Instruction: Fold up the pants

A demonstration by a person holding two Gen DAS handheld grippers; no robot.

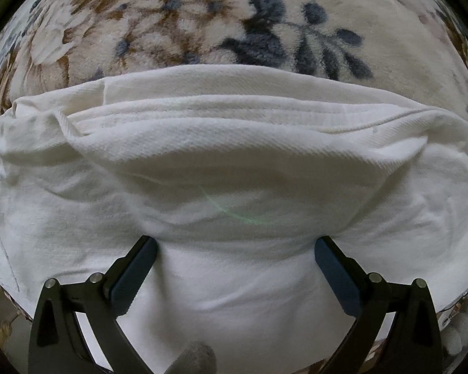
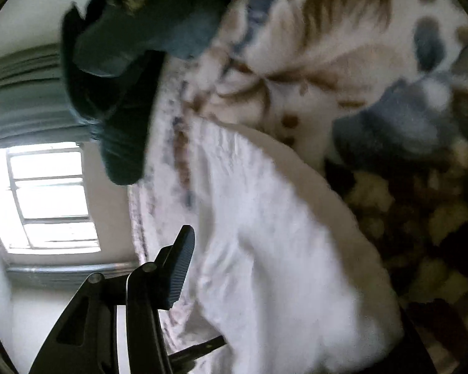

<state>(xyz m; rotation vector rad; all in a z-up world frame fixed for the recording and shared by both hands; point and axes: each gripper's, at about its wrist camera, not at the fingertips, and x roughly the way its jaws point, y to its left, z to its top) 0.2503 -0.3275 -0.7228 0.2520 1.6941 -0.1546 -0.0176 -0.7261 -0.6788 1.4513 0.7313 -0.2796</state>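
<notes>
1. In the left wrist view we see white pants (image 1: pixel 227 162) lying in stacked folds across a plush floral blanket (image 1: pixel 177 21), cream with brown blooms and slate-blue leaves.
2. At the left edge of that view, a stitched seam runs down the white fabric where it drapes away.
3. Low in the frame, the left gripper (image 1: pixel 235 246) points straight down at the cloth; its two dark blue fingers (image 1: pixel 134 274) stand wide apart, both tips pressed onto the fabric, which bulges between them, unpinched.
4. A fine green arc of lens glare crosses the cloth just above the gripper.
5. In the blurred right wrist view, we see a bright barred window (image 2: pixel 51 199) at far left, below a grey-green curtain (image 2: pixel 25 93).
6. A dark teal garment (image 2: pixel 124 71) lies heaped at the upper left, at the blanket's edge.
7. Only one ribbed finger (image 2: pixel 181 271) of the right gripper shows; white fabric covers where the other would be, so we cannot tell whether the jaws pinch it.
8. The pants (image 2: pixel 280 233) spread rightward from that finger, over the same floral blanket (image 2: pixel 343 46).
</notes>
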